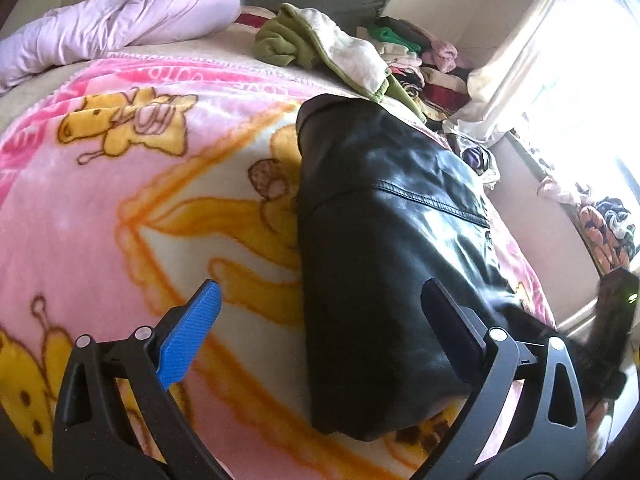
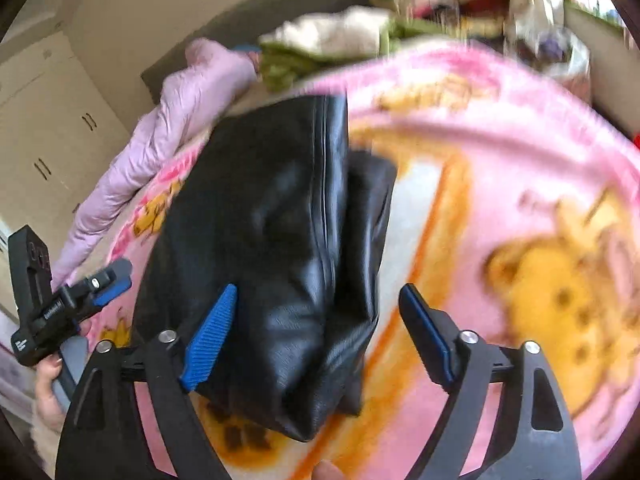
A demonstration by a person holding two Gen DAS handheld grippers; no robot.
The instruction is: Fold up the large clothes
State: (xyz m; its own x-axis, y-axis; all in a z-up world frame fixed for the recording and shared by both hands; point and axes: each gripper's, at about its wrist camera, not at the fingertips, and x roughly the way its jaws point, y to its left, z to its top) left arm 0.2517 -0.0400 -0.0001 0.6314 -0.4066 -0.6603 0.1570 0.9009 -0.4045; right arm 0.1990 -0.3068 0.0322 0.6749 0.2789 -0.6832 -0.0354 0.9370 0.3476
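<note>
**Black jacket folded on the bed, both grippers free above it**

A black leather jacket [image 1: 380, 240] lies folded into a long, narrow bundle on a pink blanket [image 1: 140, 184] printed with yellow cartoon figures, which covers the bed. The left gripper [image 1: 320, 312] hangs over the near end of the bundle with its jaws spread wide and nothing between the pads. The right gripper [image 2: 318, 308] also stands above the jacket's near end, its jaws wide apart and gripping nothing; this view is blurred. A lilac quilted garment [image 1: 120, 20] lies crumpled at the far edge of the bed, and a green and white garment [image 1: 320, 40] sits beside a stack of folded clothes [image 1: 416, 60] near the bright window.
</note>
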